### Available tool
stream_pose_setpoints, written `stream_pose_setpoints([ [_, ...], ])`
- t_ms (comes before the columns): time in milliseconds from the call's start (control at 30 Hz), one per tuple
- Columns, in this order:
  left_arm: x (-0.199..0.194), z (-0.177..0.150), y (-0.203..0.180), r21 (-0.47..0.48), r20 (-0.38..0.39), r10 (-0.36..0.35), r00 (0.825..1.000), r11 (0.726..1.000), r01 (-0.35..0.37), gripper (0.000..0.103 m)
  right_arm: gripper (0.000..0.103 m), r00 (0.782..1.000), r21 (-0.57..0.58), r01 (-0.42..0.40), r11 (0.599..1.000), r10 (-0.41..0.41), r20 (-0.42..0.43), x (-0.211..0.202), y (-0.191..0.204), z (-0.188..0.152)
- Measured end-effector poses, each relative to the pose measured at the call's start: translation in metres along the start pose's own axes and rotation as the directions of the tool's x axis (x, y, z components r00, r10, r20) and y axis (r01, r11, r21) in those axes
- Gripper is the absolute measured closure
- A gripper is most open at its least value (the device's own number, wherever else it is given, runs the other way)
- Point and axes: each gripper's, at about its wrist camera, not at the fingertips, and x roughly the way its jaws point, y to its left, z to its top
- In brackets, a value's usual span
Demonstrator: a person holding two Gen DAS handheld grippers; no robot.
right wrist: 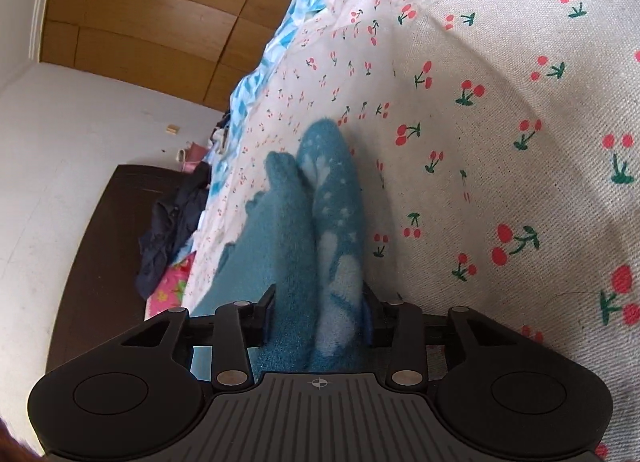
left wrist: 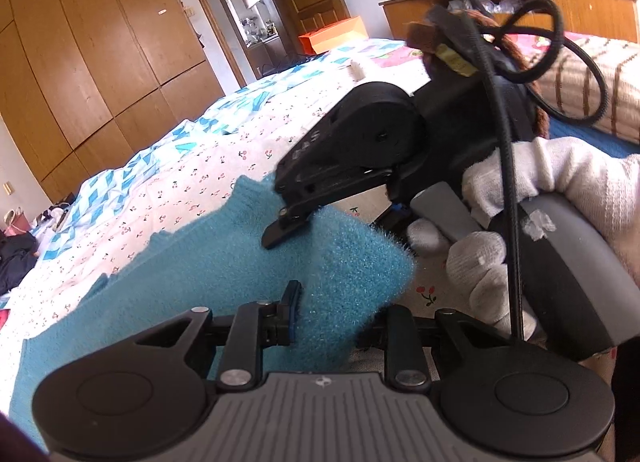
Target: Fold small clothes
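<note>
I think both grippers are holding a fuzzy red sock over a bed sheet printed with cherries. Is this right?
Not quite: the colour is wrong. The fuzzy sock is teal blue with pale patches, not red, as the right wrist view shows. The rest stands: the right gripper and the left gripper are both shut on it, over the cherry-print bed sheet.

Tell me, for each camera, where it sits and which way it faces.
Left wrist: on the left gripper, looking across the bed toward the wardrobe; shows the right gripper and a gloved hand.
Right wrist: on the right gripper, looking down along the blue sock; no hand visible.
Shared: sock, bed.
</note>
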Motion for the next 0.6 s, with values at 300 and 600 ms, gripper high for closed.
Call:
stream_pose_setpoints([
  [300,-0.016,0.005,0.021,-0.106,0.050,-0.039,0.998,0.993,0.044,0.075,0.075,0.996,0.084,-0.069,0.994,0.064,0.062,-0.018,0.009,-0.008],
  [600,-0.051,0.003,0.077,-0.311,0.189,-0.060,0.980,0.943,0.118,0.075,0.075,0.993,0.034,-0.059,0.998,0.055,0.106,-0.024,0.085,-0.009],
])
